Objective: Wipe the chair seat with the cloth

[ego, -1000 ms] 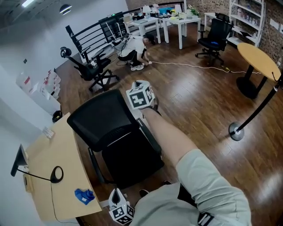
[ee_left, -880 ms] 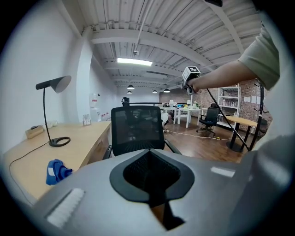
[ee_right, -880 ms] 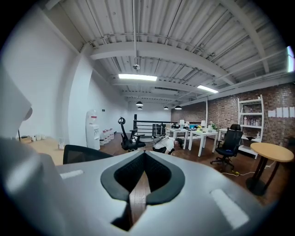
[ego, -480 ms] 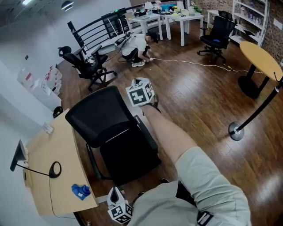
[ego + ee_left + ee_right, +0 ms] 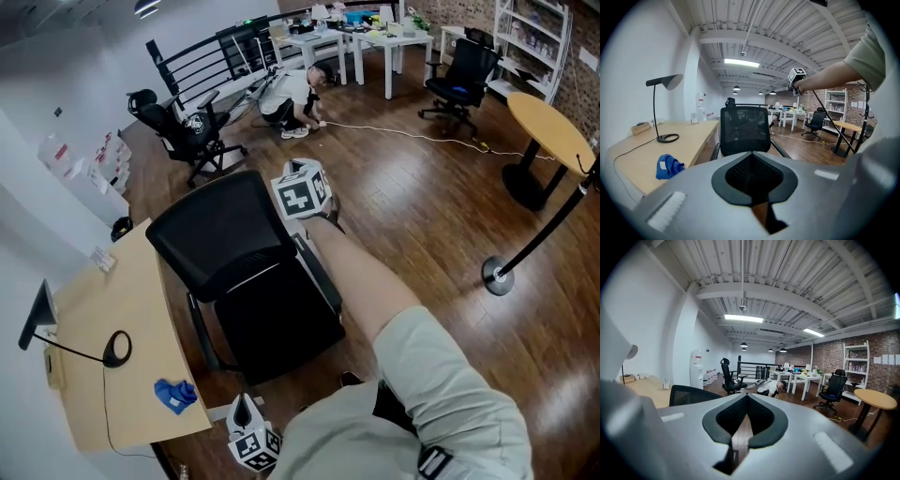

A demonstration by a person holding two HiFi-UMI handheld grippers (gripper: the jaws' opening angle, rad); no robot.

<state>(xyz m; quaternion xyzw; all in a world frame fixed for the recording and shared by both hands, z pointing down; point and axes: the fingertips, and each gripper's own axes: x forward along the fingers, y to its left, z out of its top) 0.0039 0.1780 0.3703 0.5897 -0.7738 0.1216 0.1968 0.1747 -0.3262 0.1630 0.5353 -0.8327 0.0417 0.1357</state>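
Both left gripper (image 5: 751, 157) and right gripper (image 5: 746, 398) jaws clenched empty | crumpled blue cloth (image 5: 175, 395) | black mesh chair (image 5: 220, 234)

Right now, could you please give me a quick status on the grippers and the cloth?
Left gripper shut, empty; right gripper shut, empty. Cloth lies on desk, untouched. Chair seat bare, nothing blocking.

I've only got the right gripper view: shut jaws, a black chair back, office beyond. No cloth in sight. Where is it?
Observer: The blue cloth lies on the wooden desk, left of the chair.
Operator: Has the left gripper got it?
Observer: No. The left gripper is shut and empty, low beside the desk's near corner.
Operator: And the seat?
Observer: The seat lies between the backrest and the person; the right gripper is up beside the backrest.
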